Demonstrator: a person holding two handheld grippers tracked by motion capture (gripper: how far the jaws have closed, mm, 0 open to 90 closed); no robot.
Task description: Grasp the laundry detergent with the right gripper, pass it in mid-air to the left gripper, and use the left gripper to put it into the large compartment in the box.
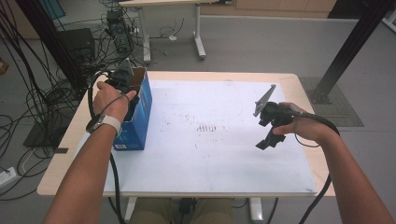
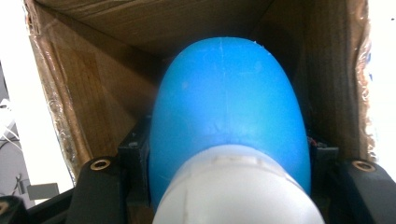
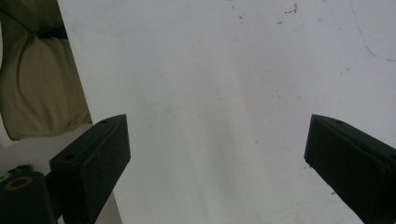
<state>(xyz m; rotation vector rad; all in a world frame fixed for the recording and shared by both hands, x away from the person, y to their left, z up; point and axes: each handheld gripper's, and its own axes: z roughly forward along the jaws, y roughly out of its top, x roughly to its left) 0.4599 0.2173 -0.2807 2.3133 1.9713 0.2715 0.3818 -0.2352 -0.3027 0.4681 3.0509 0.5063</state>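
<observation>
Two forearms come in over the near edge of the bench (image 1: 60, 161), each hand carrying a black gripper. The right hand (image 1: 306, 127) hovers above the white sheet (image 1: 210, 158) toward the right edge, and the right gripper (image 1: 267, 140) points down and toward the person, with its grey three-cornered plate (image 1: 264, 99) standing up behind it. In the right gripper view its jaws stand wide apart with nothing between them, bare white sheet beneath and a strip of khaki cloth (image 3: 32, 74) beyond the sheet's edge at the left.

Farther in, near the left edge, the left hand (image 1: 111, 100), with a white watch strap (image 1: 108, 122) at the wrist, reaches into the open top of a blue cardboard box (image 1: 140, 121) that stands upright on the sheet's left margin. The left gripper (image 1: 123, 77) is tipped down into that opening. In the left gripper view the jaws close against both sides of a blue object with a white end (image 2: 231, 126), rounded and smooth, down inside the box between its brown inner walls (image 2: 93, 93); it may be a bottle or a bulb-shaped thing, but so close the shape is hard to name.

Beyond the far edge lie grey floor (image 1: 261, 46), a tangle of black cables (image 1: 32, 93) at the left, and the legs of another table (image 1: 198, 32).
</observation>
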